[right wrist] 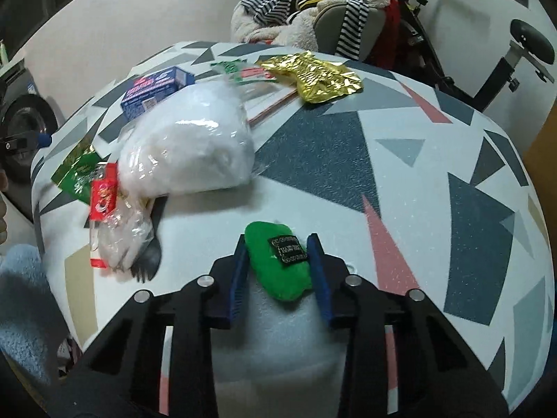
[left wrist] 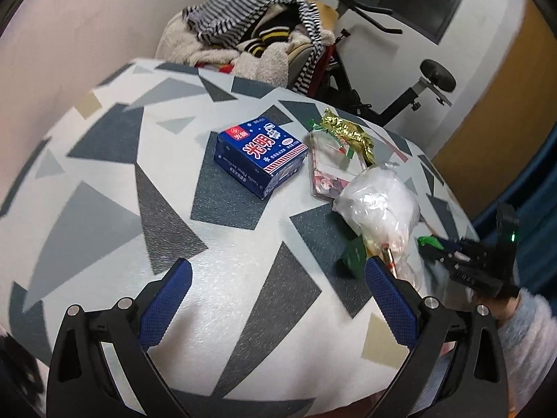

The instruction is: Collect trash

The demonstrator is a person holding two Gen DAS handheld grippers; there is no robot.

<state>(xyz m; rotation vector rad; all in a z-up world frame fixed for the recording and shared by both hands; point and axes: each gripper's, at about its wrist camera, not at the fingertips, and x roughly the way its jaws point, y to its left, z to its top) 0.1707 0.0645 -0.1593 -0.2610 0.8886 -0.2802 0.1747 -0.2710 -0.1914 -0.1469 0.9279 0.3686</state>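
Observation:
On the patterned table lies trash: a blue carton, a crumpled gold wrapper, a flat clear packet, a clear plastic bag with white filling and a green wrapper. My left gripper hovers open over bare tabletop, left of the bag, with nothing between its fingers. My right gripper is shut on a small green pouch with a black label, both blue pads against its sides. A red wrapper lies beside the bag. The right gripper also shows at the table's right edge.
Behind the table stands a chair piled with striped and fleecy clothes, with an exercise bike to its right. A light blue fuzzy sleeve holds the right gripper. The table's curved edge drops off at the right, by a wooden door.

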